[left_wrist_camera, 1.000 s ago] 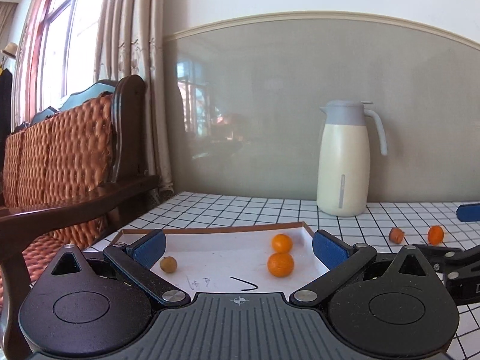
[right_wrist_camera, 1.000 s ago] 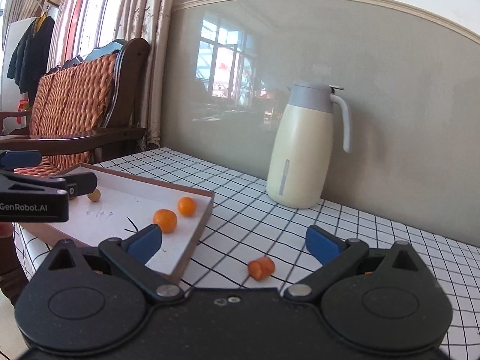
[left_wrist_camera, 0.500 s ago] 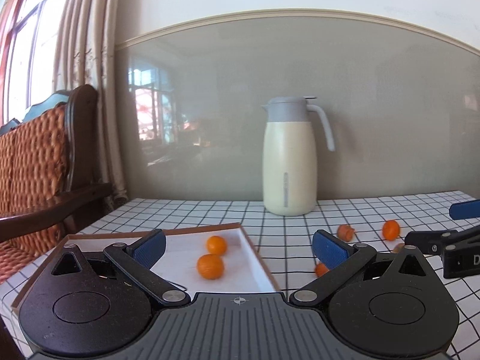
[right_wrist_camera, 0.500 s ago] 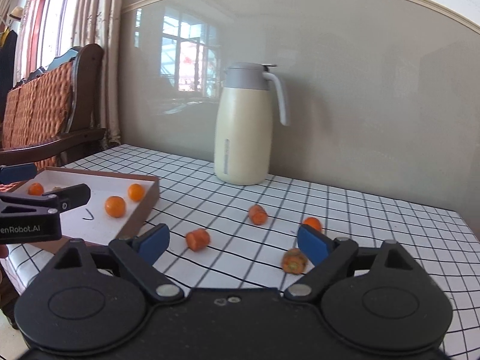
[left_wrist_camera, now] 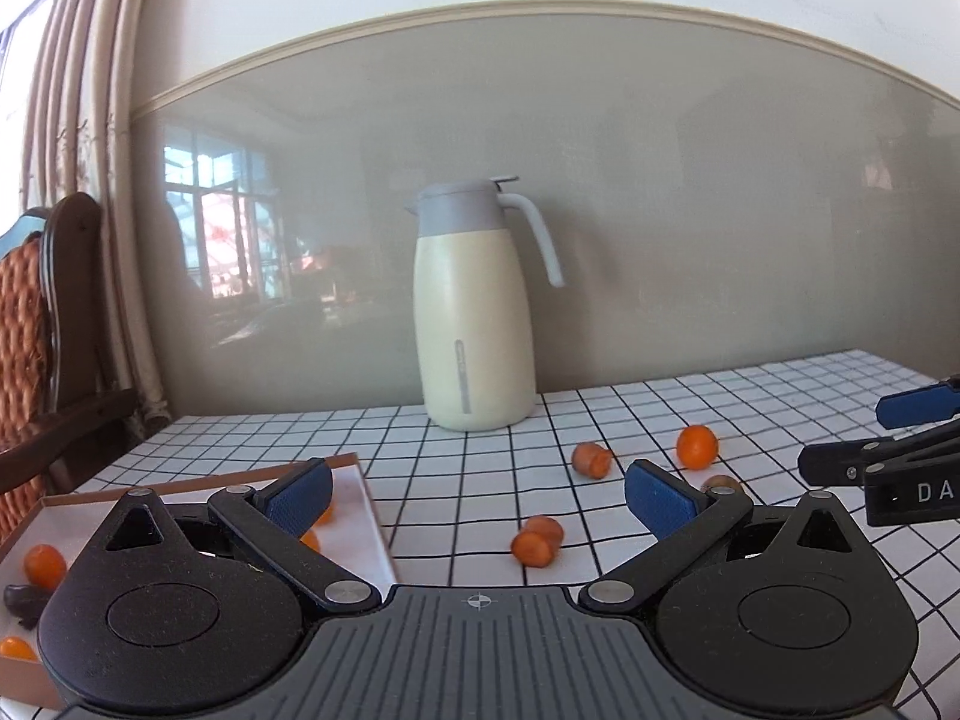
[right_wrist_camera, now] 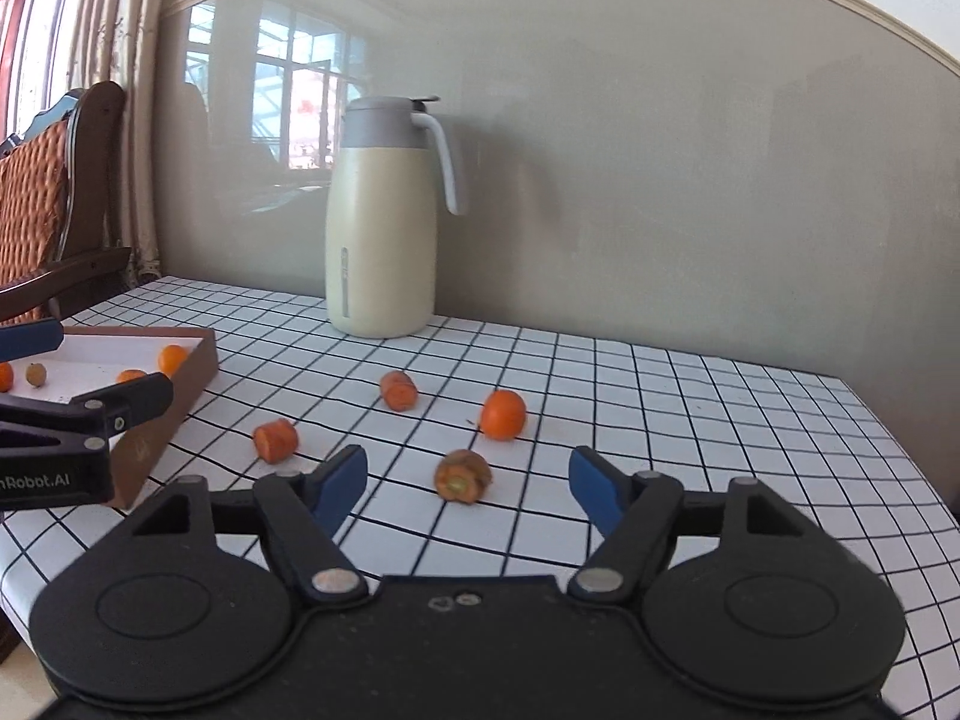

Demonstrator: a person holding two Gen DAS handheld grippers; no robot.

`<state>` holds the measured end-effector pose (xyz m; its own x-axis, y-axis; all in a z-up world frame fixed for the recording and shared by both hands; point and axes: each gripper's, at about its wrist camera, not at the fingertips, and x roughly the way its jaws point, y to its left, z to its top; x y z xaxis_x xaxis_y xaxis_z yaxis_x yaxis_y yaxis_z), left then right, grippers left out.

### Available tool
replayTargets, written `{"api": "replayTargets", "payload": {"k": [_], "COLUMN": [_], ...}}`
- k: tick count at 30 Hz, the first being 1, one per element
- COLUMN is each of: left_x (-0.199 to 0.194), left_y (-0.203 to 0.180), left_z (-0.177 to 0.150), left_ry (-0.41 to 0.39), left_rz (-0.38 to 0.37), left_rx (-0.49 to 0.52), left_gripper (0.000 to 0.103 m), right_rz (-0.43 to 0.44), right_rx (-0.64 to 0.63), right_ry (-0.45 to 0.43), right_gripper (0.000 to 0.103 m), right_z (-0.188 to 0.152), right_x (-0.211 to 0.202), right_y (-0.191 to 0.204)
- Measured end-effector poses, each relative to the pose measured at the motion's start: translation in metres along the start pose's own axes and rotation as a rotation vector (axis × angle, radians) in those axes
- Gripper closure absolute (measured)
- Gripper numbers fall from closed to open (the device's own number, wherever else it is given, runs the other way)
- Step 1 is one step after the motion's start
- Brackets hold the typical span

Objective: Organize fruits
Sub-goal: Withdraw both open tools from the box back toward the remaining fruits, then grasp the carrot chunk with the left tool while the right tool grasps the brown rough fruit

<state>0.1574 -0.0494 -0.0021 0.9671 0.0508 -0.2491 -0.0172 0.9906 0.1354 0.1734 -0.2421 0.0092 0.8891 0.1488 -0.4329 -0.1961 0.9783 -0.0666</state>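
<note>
On the grid-patterned counter (right_wrist_camera: 600, 396) four loose pieces lie scattered in front of a cream jug (right_wrist_camera: 384, 222) that stands upright at 12 o'clock against the wall. Seen from the right wrist, a round orange (right_wrist_camera: 503, 414) sits at about 1 o'clock of the right gripper (right_wrist_camera: 468, 480), whose blue-padded fingers (right_wrist_camera: 591, 489) are spread wide with nothing between them. A stubby carrot-like piece (right_wrist_camera: 462, 476) (its cut end faces the camera) lies just ahead of that gap, a second piece (right_wrist_camera: 399, 390) lies farther back, and a third (right_wrist_camera: 276, 440) lies at 10 o'clock, near the corner of the brown-walled tray (right_wrist_camera: 180, 396). Inside the tray rest several small oranges, one (right_wrist_camera: 173, 359) close to its far wall. The left gripper (left_wrist_camera: 477, 501) also has its fingers (left_wrist_camera: 660, 498) released and holds nothing; from its own camera the tray (left_wrist_camera: 375, 534) lies at 9 o'clock, with an orange (left_wrist_camera: 44, 565) and a dark lump (left_wrist_camera: 24, 597) at its near left end. A wooden chair (left_wrist_camera: 54, 360) stands beyond the counter's left edge.
</note>
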Motion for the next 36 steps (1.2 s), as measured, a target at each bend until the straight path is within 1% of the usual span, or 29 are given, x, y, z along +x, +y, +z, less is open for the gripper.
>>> {"api": "replayTargets", "payload": {"k": [2, 4, 9, 13, 14, 16, 18, 21, 22, 23, 29, 36], "left_x": [0.006, 0.013, 0.027, 0.037, 0.041, 0.049, 0.058, 0.072, 0.076, 0.079, 0.095, 0.107], "left_y": [-0.006, -0.011, -0.017, -0.023, -0.025, -0.027, -0.028, -0.027, -0.027, -0.027, -0.034, -0.037], "left_z": [0.000, 0.000, -0.001, -0.003, -0.003, -0.004, -0.005, -0.005, -0.005, -0.006, -0.013, -0.016], "left_ry": [0.007, 0.018, 0.051, 0.065, 0.075, 0.104, 0.125, 0.158, 0.168, 0.180, 0.238, 0.278], "left_rz": [-0.008, 0.001, 0.002, -0.007, -0.008, -0.013, 0.000, 0.003, 0.001, -0.002, -0.028, -0.029], "left_rx": [0.006, 0.021, 0.007, 0.018, 0.020, 0.016, 0.015, -0.006, -0.013, -0.015, -0.029, -0.044], "left_gripper": [0.000, 0.000, 0.000, 0.001, 0.008, 0.015, 0.015, 0.016, 0.018, 0.022, 0.029, 0.033], "right_rz": [-0.003, -0.006, -0.011, -0.009, -0.008, -0.002, 0.003, 0.013, 0.016, 0.019, 0.031, 0.041], "right_rx": [-0.003, -0.003, 0.007, 0.009, 0.006, 0.002, 0.001, 0.003, 0.004, 0.005, 0.008, 0.029], "right_ry": [0.005, 0.009, 0.011, 0.012, 0.018, 0.025, 0.034, 0.049, 0.055, 0.060, 0.076, 0.109], "right_gripper": [0.038, 0.038, 0.039, 0.041, 0.042, 0.045, 0.046, 0.051, 0.053, 0.053, 0.055, 0.058], "right_z": [-0.001, -0.001, 0.002, 0.002, 0.002, 0.002, 0.001, 0.000, 0.000, 0.000, 0.001, -0.002], "right_x": [0.003, 0.006, 0.018, 0.028, 0.031, 0.035, 0.041, 0.049, 0.052, 0.055, 0.068, 0.086], "right_y": [-0.004, -0.007, -0.015, -0.017, -0.017, -0.016, -0.015, -0.014, -0.013, -0.012, -0.007, -0.006]}}
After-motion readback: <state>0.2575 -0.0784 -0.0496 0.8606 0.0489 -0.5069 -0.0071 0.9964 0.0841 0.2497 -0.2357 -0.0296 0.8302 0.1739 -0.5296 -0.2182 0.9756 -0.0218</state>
